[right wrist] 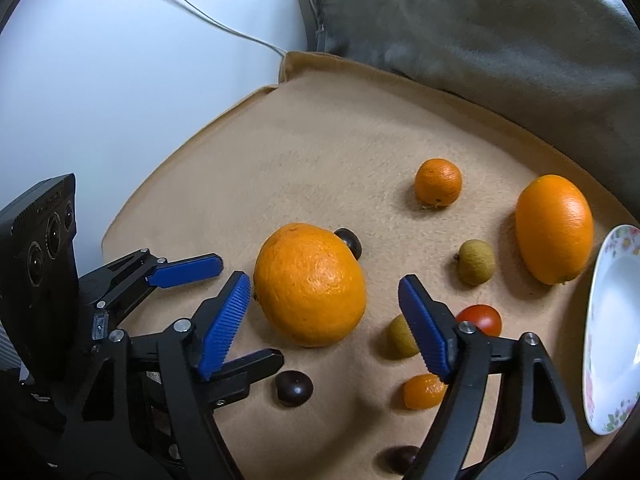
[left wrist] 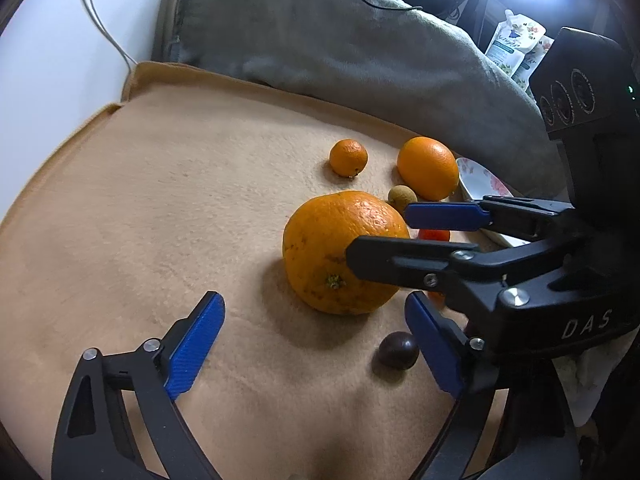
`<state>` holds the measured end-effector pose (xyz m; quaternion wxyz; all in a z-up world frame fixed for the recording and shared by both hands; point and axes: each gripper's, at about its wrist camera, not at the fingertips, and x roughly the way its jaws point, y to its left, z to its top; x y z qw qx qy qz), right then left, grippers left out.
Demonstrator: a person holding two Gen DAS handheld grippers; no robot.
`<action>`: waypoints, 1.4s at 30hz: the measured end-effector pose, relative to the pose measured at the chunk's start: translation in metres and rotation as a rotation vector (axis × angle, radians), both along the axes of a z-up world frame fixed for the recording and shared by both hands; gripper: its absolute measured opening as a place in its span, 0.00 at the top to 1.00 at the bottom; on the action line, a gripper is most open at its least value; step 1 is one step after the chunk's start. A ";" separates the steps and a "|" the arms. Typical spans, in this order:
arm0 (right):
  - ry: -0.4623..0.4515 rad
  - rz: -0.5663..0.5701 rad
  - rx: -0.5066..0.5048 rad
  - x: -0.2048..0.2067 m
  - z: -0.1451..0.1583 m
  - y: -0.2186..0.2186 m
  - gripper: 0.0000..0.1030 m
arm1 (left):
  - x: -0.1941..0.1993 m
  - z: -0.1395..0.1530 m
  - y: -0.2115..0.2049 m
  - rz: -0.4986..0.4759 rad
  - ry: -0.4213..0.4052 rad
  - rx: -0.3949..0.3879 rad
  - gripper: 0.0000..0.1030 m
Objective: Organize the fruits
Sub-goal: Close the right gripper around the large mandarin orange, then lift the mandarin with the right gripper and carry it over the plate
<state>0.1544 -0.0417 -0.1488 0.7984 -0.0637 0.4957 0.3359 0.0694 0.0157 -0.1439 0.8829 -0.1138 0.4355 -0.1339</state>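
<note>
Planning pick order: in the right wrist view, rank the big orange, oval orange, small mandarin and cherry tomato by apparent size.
1. Big orange, though nearest the camera.
2. Oval orange.
3. Small mandarin.
4. Cherry tomato, partly hidden.

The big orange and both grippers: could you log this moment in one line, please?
left gripper: open | right gripper: open, straddling big orange | plate: no fruit visible | fruit loose on blanket

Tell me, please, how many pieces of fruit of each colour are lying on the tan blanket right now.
Orange: 4 – big orange, oval orange, small mandarin, tiny one
Yellow-green: 2 –
Dark brown: 3 –
Red: 1 – tomato
Total: 10
</note>
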 end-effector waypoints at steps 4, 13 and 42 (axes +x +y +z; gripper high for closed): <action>0.015 0.017 0.002 0.001 -0.003 0.004 0.30 | 0.006 -0.004 0.001 -0.012 0.017 -0.023 0.19; 0.048 0.029 0.010 0.006 -0.011 0.011 0.34 | 0.011 -0.004 -0.004 -0.050 0.016 -0.037 0.28; -0.011 -0.008 0.037 0.002 0.011 -0.007 0.35 | 0.010 0.014 -0.019 -0.087 -0.017 -0.038 0.39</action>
